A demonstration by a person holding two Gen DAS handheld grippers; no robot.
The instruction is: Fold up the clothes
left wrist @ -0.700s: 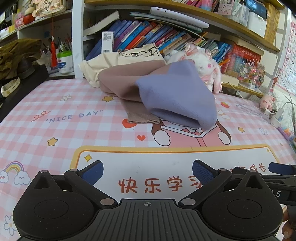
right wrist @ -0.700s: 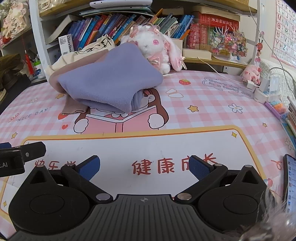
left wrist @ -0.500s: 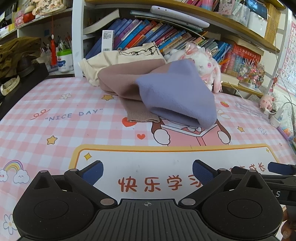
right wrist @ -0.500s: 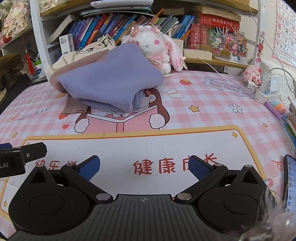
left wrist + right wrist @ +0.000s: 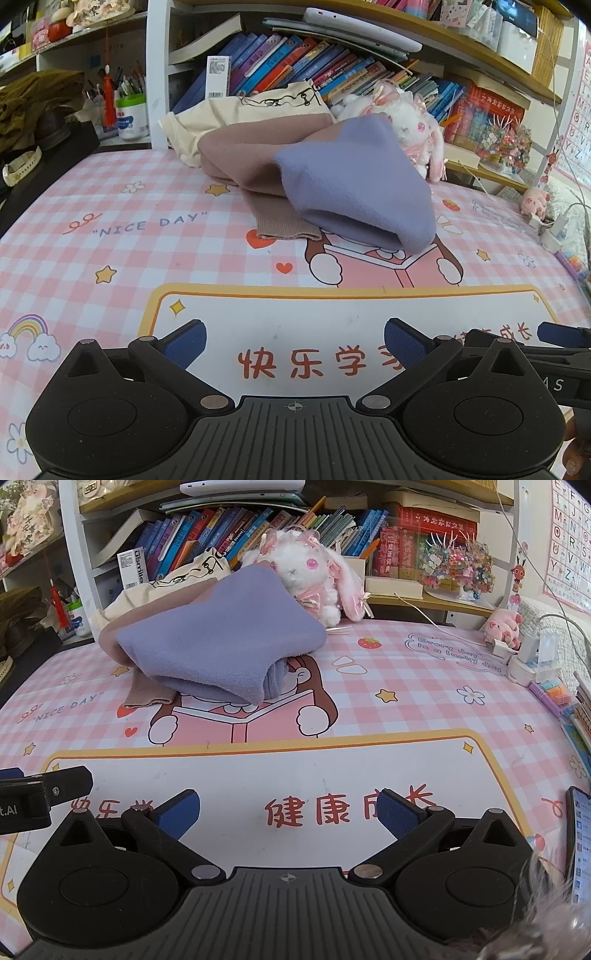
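Note:
A lavender garment [image 5: 354, 184] [image 5: 221, 646] lies bunched on a brown one [image 5: 240, 155] [image 5: 147, 696] at the back of the pink checked mat [image 5: 110, 240] [image 5: 424, 701]. A cream garment [image 5: 229, 114] [image 5: 177, 579] leans behind them against the shelf. My left gripper [image 5: 294, 341] hovers over the mat's white panel, well short of the pile, jaws wide open and empty. My right gripper [image 5: 288, 810] is beside it, likewise open with nothing between its blue pads [image 5: 397, 812].
A white plush rabbit [image 5: 314, 572] sits behind the pile. Bookshelves [image 5: 295, 62] line the back. A pen cup [image 5: 131, 114] stands back left. Chargers and cables [image 5: 528, 653] and a phone [image 5: 581, 842] sit along the right edge. The other gripper's tip [image 5: 44, 790] shows at left.

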